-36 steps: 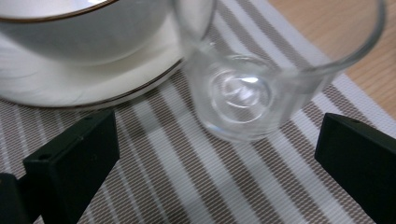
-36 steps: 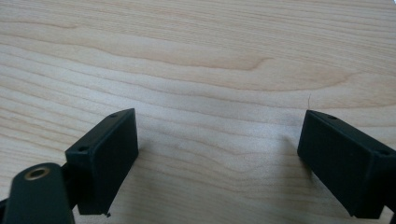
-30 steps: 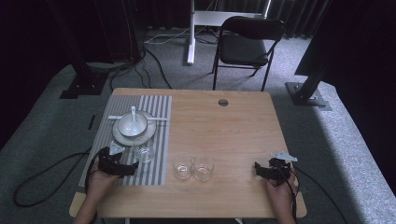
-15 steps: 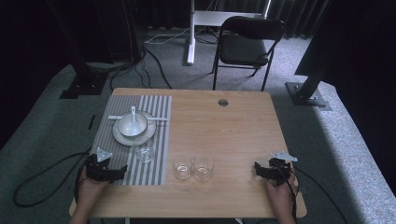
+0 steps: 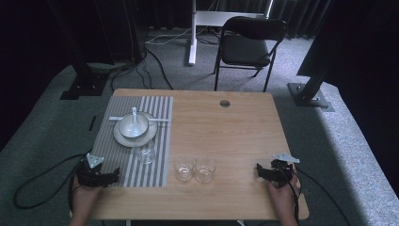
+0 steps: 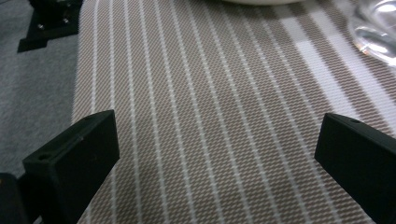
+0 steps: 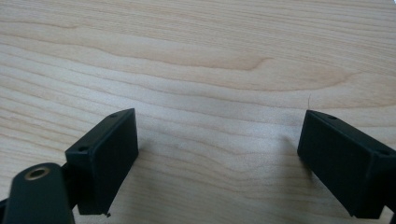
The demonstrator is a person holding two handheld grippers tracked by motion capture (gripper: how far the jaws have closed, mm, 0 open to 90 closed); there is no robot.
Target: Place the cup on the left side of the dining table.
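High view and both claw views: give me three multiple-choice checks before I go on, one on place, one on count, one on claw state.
1. The left claw is over: A the striped mat; B the bare wood; C the chair.
2. Clear glasses on the table: A one; B three; C five.
3. The right claw is: A shut on a glass; B shut on nothing; C open.

A: stripes lie between its jaws in the left claw view.
B: one glass on the mat, two glasses on the wood.
C: its jaws stand wide apart over bare wood.
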